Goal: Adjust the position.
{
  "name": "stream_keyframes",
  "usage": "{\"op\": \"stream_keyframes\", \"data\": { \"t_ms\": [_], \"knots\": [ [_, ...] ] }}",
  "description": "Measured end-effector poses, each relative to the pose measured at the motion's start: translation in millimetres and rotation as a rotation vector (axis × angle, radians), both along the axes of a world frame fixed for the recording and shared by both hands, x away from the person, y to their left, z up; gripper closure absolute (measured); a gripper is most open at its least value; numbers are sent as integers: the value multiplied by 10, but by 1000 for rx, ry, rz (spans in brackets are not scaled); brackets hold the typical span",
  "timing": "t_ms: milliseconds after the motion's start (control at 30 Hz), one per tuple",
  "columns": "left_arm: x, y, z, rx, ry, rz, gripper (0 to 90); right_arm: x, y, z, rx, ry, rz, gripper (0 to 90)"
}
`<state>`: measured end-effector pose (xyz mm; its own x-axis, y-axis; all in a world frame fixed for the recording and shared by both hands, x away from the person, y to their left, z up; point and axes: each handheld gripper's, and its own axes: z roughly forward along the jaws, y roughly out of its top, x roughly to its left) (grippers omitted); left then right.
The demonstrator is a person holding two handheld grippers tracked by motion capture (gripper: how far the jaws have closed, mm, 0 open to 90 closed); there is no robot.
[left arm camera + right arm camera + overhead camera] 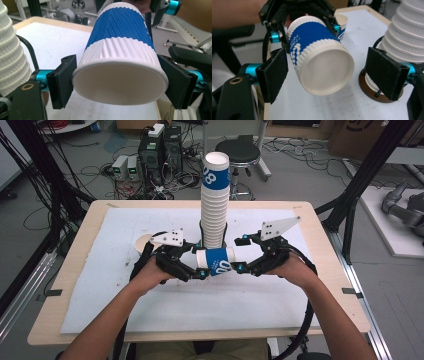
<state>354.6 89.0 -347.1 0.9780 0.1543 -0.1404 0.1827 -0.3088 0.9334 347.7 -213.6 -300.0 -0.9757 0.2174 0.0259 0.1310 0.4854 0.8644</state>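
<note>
Both forearms reached in from below, hands level and facing each other. The left hand-held gripper [199, 270] had its jaws clamped on a cup [216, 261] held sideways between the two; the right hand-held gripper [239, 255] stood with jaws parted, pads clear of it.

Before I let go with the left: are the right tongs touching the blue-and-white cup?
Apart. The right gripper view shows gaps between the cup and both pads of the right tongs.
</note>
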Motion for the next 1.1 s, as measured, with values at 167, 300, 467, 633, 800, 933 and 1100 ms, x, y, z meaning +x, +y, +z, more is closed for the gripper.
{"op": "stream_keyframes", "data": {
  "t_ms": [167,300,467,633,800,933,1100],
  "knots": [
    [2,-28,25,43,3,-14,204,-1,111,1,-110,-43,61,191],
    [-3,-66,35,68,7,-24,204,18,194,-28,-145,-47,87,191],
    [11,-86,30,95,21,-29,204,29,282,-69,-213,-52,117,191],
    [30,-97,38,129,43,-33,204,44,360,-76,-262,-52,139,192],
    [27,-132,67,165,61,-45,204,43,476,-89,-323,-53,165,194],
    [26,-160,94,181,62,-62,204,57,557,-139,-357,-51,183,198],
    [26,-169,113,189,63,-69,204,59,590,-160,-370,-45,202,249]
  ]
}}
